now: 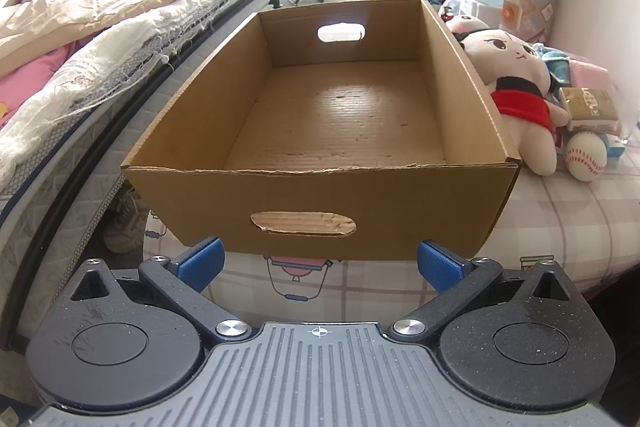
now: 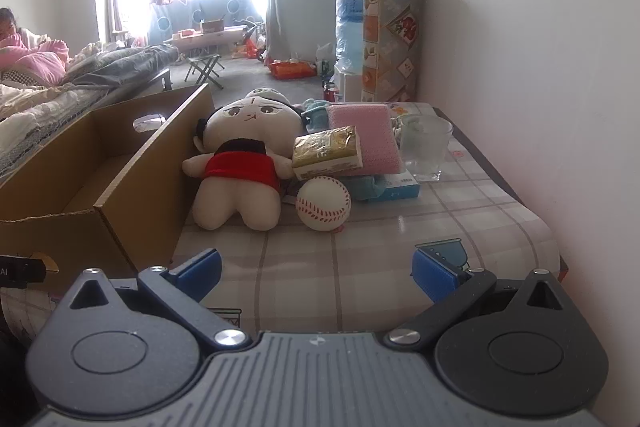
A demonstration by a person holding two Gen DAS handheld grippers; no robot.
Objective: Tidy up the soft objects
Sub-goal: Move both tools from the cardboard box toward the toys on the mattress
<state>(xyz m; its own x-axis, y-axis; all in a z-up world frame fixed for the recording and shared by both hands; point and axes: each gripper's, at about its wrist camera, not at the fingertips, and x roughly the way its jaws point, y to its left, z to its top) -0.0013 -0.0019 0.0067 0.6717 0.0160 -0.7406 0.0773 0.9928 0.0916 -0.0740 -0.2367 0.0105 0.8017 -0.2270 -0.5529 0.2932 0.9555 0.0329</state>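
An open cardboard box (image 1: 192, 187) with nothing in it stands on the checked table, right ahead of my left gripper (image 1: 320, 267), which is open and holds nothing. The box's side wall (image 2: 136, 187) fills the left of the right wrist view. A cream plush doll in a red top (image 2: 244, 163) leans against the box, and shows as the doll (image 1: 516, 91) at its right in the left wrist view. Beside the doll lie a white baseball (image 2: 323, 203), a gold packet (image 2: 326, 151) and a pink cloth (image 2: 366, 135). My right gripper (image 2: 316, 273) is open, short of them.
A clear glass cup (image 2: 424, 147) and a light blue box (image 2: 394, 187) sit behind the ball near the wall. The checked table (image 2: 400, 247) ends at the right by the white wall. A bed (image 1: 80, 67) with rumpled bedding and a person on it lies left of the box.
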